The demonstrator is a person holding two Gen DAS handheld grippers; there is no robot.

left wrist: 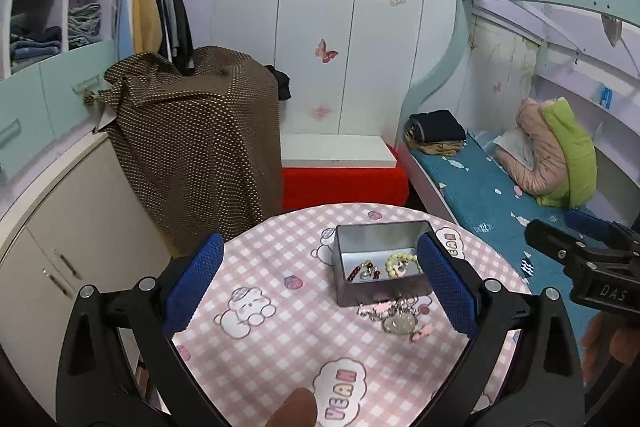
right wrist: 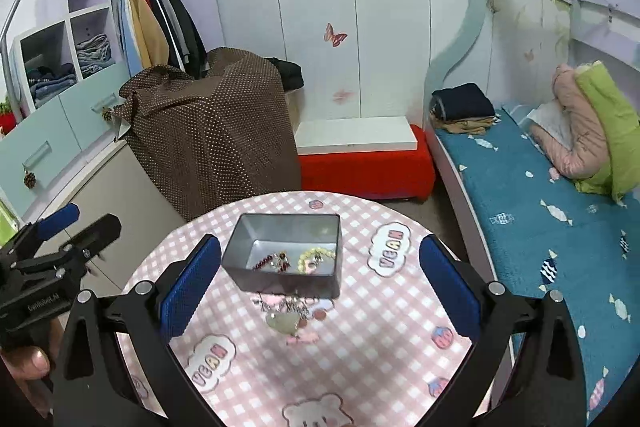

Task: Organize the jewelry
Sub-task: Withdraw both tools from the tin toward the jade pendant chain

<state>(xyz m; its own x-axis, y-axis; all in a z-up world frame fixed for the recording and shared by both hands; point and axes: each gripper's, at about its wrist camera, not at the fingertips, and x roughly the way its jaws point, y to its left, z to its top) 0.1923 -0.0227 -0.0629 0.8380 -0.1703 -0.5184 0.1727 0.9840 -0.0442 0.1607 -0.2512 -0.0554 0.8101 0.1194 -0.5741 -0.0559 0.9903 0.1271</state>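
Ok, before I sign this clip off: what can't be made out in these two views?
- Loose jewelry in front of the tin box: blurred in the right wrist view, pieces tangled, count unclear.
- Pieces inside the box: too small in both views to tell apart.
- Right gripper: cut off by the left wrist view's edge.
- Whatever the brown dotted cloth covers: hidden in both views.

An open grey metal tin holds beaded bracelets; just before it lies a tangled jewelry heap.
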